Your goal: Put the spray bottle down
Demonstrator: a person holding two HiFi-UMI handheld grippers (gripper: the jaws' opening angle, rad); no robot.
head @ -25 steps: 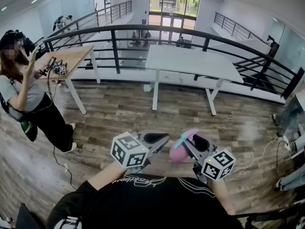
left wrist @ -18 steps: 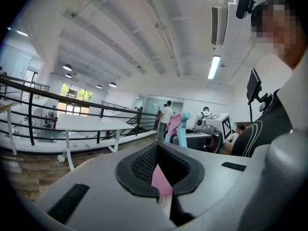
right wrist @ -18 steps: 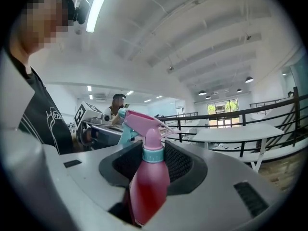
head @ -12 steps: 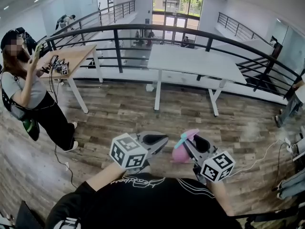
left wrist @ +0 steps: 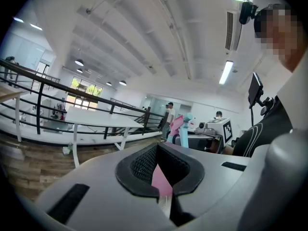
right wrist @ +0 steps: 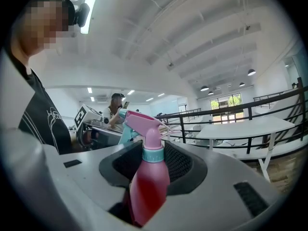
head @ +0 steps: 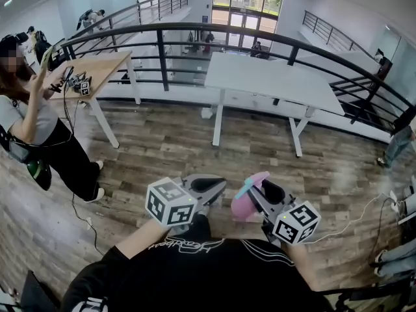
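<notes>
Both point forward side by side: right gripper (head: 260, 188) clamps spray bottle (head: 243, 207), left gripper (head: 220, 186) jaws together.

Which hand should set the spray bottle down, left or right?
Right. The right gripper is shut on the pink spray bottle; the left gripper pinches only a thin pink sliver.
</notes>
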